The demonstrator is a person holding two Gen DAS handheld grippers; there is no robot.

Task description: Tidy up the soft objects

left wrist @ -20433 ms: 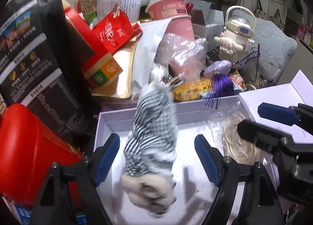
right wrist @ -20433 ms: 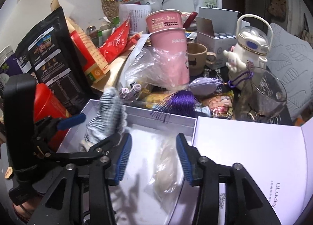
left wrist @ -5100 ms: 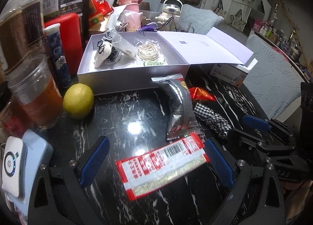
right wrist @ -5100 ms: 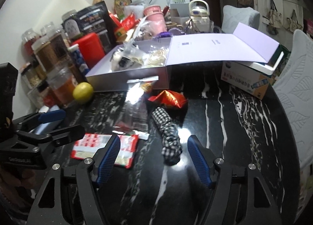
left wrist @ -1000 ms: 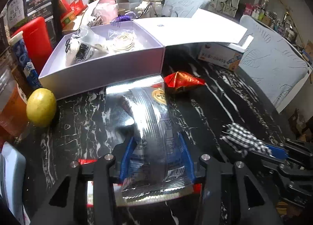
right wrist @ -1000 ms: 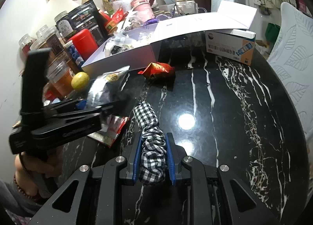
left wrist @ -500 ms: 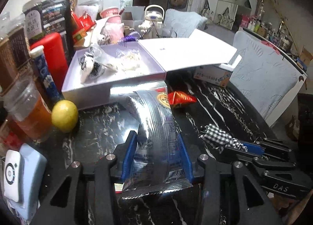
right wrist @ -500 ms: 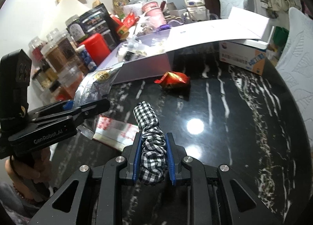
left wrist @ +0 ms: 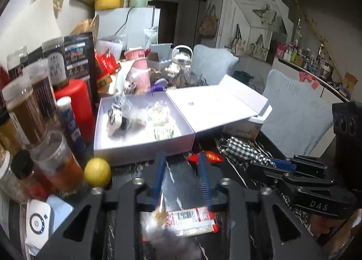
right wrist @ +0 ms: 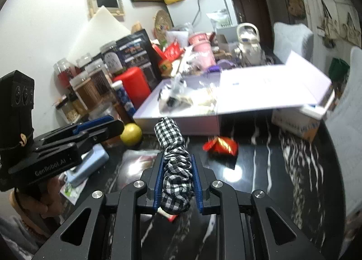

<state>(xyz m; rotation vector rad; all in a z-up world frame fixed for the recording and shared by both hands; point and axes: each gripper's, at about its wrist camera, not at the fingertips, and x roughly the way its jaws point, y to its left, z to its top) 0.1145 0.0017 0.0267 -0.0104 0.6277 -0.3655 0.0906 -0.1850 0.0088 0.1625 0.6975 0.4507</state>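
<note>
Right gripper (right wrist: pixel 176 183): jaws clenched on the checked scrunchie (right wrist: pixel 175 169), blue pads pressed against both its sides; held above the black marble table (right wrist: pixel 282 169); also seen from the left wrist view at the right edge (left wrist: pixel 282 165)
Checked scrunchie: black-and-white fabric, bunched between the pads, its far end sticking up and forward past the fingertips toward the white box (right wrist: pixel 181 124); in the left wrist view (left wrist: pixel 239 149) it hangs out of the right gripper just in front of the box
Left gripper (left wrist: pixel 181 174): jaws partly parted with nothing clearly between the fingertips; a blurred clear wrapper (left wrist: pixel 158 212) sits low near the left pad; whether it is pinched I cannot tell; seen in the right wrist view at the left (right wrist: pixel 99 128)
White box: open, lid folded flat to the right (left wrist: pixel 217 103); inside lie a striped soft toy in plastic (left wrist: pixel 120 119) and a pale bagged bundle (left wrist: pixel 161 119)
Table items: red snack packet with barcode (left wrist: pixel 190 217) below the left gripper; crumpled red foil wrapper (right wrist: pixel 220 145) in front of the box; lemon (left wrist: pixel 97 171) near the box's left corner
Left side: red canister (left wrist: pixel 77 99), jars and a blue tube (left wrist: pixel 70 124) standing beside the box
</note>
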